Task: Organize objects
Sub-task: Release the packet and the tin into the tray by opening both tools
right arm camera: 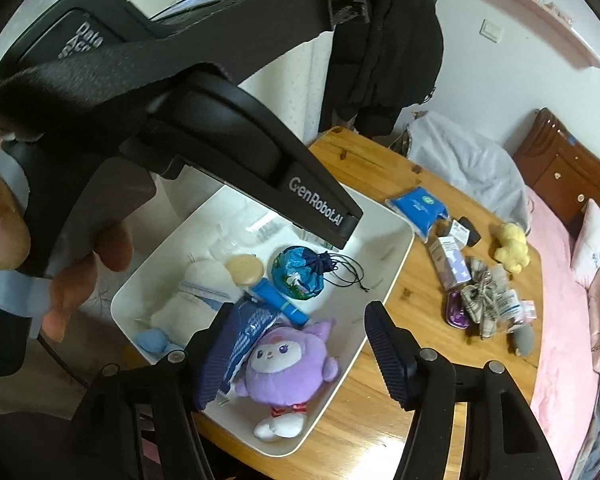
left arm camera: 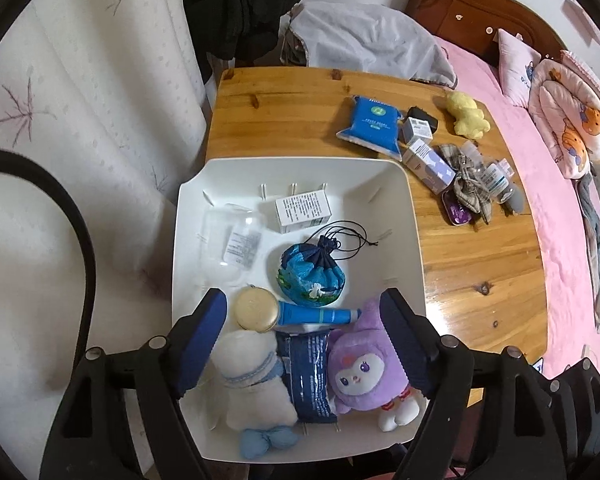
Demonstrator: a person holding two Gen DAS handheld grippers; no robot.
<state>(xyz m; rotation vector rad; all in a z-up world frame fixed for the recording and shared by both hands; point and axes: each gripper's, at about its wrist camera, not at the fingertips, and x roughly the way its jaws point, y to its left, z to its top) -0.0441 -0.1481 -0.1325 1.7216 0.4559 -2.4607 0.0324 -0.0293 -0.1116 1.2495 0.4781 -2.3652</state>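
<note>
Several things already lie in the white plastic bin (left arm camera: 188,216) on my round wooden table (left arm camera: 480,256): a purple plush doll (left arm camera: 364,376), a white plush toy (left arm camera: 248,380) with a pale blue bow, a dark blue foil packet (left arm camera: 310,376) between them, a blue tube (left arm camera: 320,315) touching a round gold compact (left arm camera: 256,309), a blue drawstring pouch (left arm camera: 312,276) with its black cord trailing, a small white box (left arm camera: 303,209) and a clear plastic package (left arm camera: 232,240). I hold my left gripper (left arm camera: 303,322) above the near end of the bin, fingers spread wide and empty. My right gripper (right arm camera: 296,354) hovers over the bin's near corner, likewise parted with nothing between its ribbed blue pads (right arm camera: 386,354). Out on the bare wood, well apart from the bin, lie a glossy blue pouch (left arm camera: 370,128), a fuzzy yellow plush (left arm camera: 470,116), a plaid cloth bow (left arm camera: 470,184) and small cartons (left arm camera: 424,164)
</note>
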